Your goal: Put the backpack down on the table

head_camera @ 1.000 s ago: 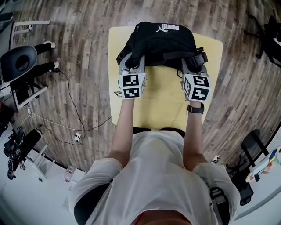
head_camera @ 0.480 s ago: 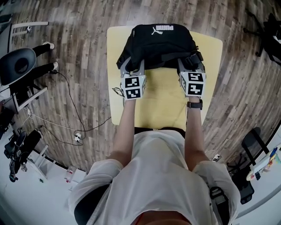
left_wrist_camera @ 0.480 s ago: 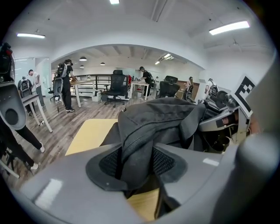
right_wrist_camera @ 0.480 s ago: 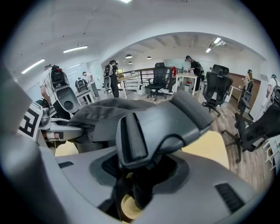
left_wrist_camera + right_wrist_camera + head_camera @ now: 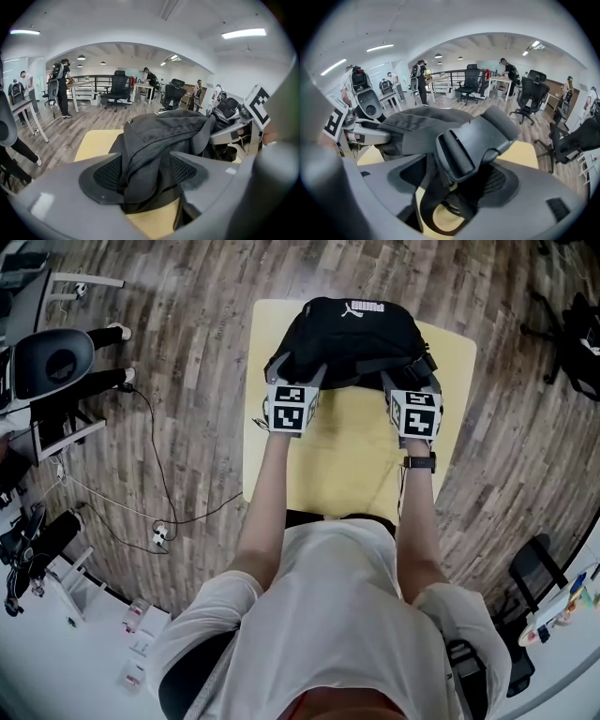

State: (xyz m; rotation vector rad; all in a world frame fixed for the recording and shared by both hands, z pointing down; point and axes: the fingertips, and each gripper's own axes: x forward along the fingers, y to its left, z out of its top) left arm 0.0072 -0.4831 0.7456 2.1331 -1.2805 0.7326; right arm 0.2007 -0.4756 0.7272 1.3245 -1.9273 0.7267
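Observation:
A black backpack (image 5: 347, 334) lies on the far half of the yellow table (image 5: 347, 451). My left gripper (image 5: 298, 369) is at its near left corner and my right gripper (image 5: 411, 379) at its near right corner. In the left gripper view a fold of the backpack (image 5: 159, 131) sits between the jaws of the left gripper (image 5: 147, 173), which are opening and stand off the cloth. In the right gripper view a padded strap with a black buckle (image 5: 471, 140) lies loose between the opening jaws of the right gripper (image 5: 457, 176).
An office chair (image 5: 47, 362) and floor cables (image 5: 141, 512) lie left of the table, and another chair (image 5: 581, 334) stands at the right. Several people and office chairs (image 5: 117, 89) are further back in the room. The near half of the table is bare.
The backpack has settled lower onto the table. Both grippers' jaws have widened off the cloth and strap that they held shut a second ago.

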